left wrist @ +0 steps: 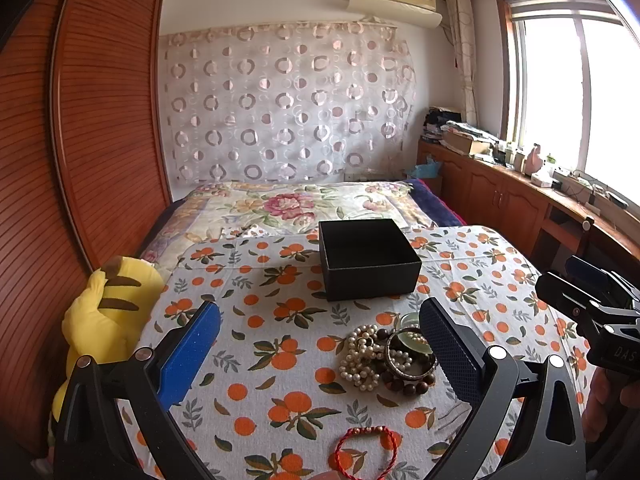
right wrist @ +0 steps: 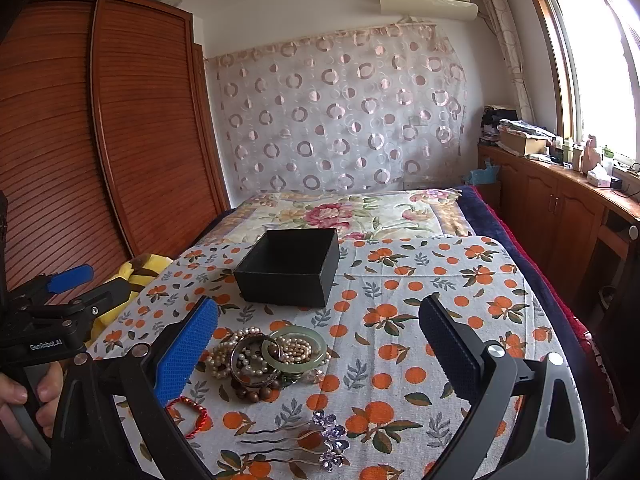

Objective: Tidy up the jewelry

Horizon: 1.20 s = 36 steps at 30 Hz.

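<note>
Jewelry [right wrist: 264,356]: tangled pearls, jade bangle, wooden beads.

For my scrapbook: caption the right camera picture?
Open gripper over tangled jewelry, empty black box behind.

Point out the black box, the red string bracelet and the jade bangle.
black box [left wrist: 370,276]: left wrist view, on its front wall.
red string bracelet [left wrist: 366,430]: left wrist view, on its beaded top arc.
jade bangle [right wrist: 316,361]: right wrist view, on its right rim.
</note>
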Tool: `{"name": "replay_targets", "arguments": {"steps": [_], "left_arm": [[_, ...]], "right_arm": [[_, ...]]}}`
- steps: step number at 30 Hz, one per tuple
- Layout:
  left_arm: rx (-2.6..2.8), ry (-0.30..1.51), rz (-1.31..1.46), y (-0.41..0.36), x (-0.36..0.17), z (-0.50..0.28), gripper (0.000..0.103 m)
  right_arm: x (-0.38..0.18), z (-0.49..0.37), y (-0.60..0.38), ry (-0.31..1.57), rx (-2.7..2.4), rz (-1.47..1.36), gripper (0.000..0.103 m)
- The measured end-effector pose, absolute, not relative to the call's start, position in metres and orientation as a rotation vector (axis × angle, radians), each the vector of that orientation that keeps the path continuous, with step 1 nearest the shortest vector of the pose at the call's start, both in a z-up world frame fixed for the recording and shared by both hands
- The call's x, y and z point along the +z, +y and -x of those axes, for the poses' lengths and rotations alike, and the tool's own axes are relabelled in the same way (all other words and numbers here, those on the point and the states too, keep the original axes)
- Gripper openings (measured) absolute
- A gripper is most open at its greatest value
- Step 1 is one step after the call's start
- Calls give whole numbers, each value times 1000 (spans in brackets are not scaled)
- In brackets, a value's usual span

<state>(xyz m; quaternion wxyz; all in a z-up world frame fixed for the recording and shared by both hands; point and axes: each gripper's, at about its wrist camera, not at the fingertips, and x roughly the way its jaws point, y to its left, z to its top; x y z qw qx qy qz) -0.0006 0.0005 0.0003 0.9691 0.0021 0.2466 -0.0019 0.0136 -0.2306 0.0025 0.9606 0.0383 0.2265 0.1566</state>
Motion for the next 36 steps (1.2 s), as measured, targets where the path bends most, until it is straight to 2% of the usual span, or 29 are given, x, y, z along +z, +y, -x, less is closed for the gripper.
{"name": "replay_targets", "arguments": {"steps": [11, 21, 36], "left_arm": [[-6, 522, -4, -7, -1, -5, 97], [-57, 613, -9, -4, -37, -21, 97], [-238, 781, -80, -47, -76, -52, 97]], "right_arm": [[6, -16, -228, 479, 329, -79, 101], [-31, -23, -236, 498, 294, -22, 101], [-74, -29, -255, 607, 309, 14, 101]]}}
